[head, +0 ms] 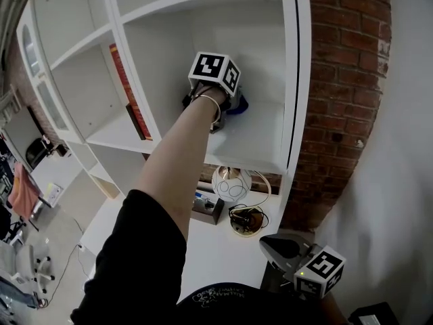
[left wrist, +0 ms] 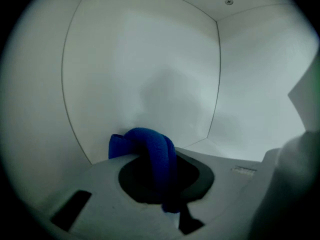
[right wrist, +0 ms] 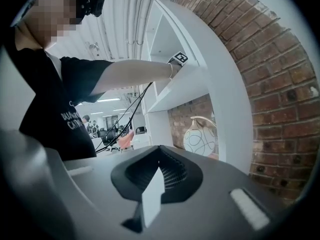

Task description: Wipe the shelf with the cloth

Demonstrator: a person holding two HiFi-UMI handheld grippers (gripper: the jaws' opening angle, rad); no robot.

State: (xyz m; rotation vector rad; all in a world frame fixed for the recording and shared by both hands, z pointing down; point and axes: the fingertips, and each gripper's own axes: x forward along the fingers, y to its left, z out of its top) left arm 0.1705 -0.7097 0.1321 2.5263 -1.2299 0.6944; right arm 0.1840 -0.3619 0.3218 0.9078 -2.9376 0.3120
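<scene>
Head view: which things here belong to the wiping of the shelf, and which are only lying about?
For the job:
- blue cloth
- left gripper, jaws shut on the cloth
- white shelf board under it

Only lying about:
- round lamp below the shelf
- red book in the next compartment
- right gripper, held low, holding nothing

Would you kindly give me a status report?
Left hand-held gripper shut on blue cloth, inside shelf. Right hand-held gripper shut, empty. Books in next compartment.

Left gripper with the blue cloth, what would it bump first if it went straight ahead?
Probably the white back wall of the shelf; its cloth would touch first. Depth is unclear.
</scene>
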